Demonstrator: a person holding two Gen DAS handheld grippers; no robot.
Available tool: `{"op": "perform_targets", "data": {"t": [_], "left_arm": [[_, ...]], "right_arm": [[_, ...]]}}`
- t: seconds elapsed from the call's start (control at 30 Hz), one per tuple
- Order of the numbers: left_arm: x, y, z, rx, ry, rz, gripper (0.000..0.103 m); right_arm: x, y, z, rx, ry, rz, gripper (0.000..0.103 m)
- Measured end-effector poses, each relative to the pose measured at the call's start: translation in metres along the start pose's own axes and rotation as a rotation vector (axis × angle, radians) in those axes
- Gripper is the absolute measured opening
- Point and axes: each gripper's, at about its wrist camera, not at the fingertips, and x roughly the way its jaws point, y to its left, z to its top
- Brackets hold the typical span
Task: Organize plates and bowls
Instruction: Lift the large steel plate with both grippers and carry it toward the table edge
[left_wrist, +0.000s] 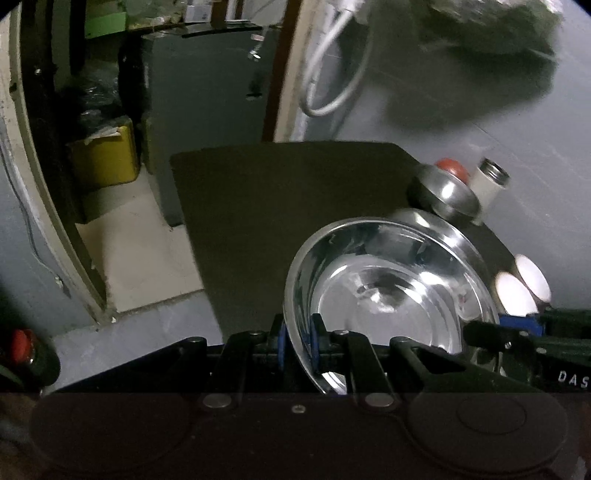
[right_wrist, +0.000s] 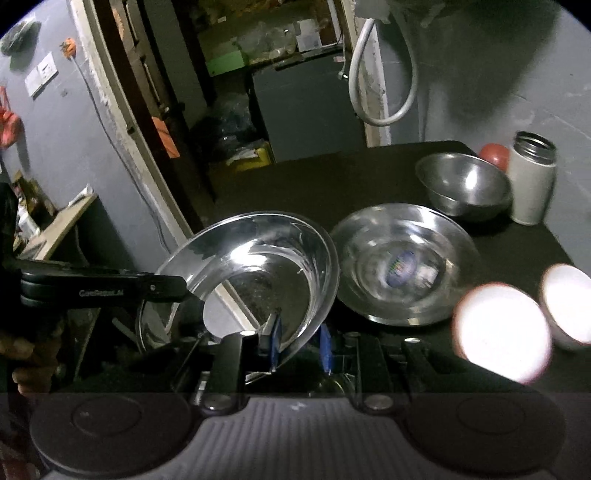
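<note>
Both grippers — left, right — pinch the steel plate's rim, tilted

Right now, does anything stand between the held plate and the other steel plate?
Nothing visible does. The held plate hangs just left of the steel plate; the white bowls sit off to its right.

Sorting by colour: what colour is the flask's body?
White, with a bare metal neck; the flask shows best in the right wrist view.

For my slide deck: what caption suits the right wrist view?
Both grippers clamp a tilted steel plate beside another steel plate and steel bowl.
</note>
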Motion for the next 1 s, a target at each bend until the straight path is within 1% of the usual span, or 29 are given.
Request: {"op": "perform_targets", "data": {"t": [0.2,0.47,0.7,1.0], "left_arm": [[-0.01,-0.039,-0.024,0.056,0.03,0.015,0.014],[-0.017,-0.064,-0.051,0.078,0.086,0.072,0.015],[-0.017,-0.075,-0.062,0.074,0.12,0.113,0.018],[-0.015,-0.086,-0.061,0.118,0.146,0.172,0.022]], "right_arm": [[-0.023,-0.011,-0.023,-0.032,0.052,0.003,0.026],[-0.035,-0.017,-0.042,-0.08,0.133,0.045,0.028],[-0.039,-0.018,-0.046,-0.12,0.16,0.06,0.028],[-0.035,-0.015,-0.044,-0.165,0.172,0.054,0.028]]}}
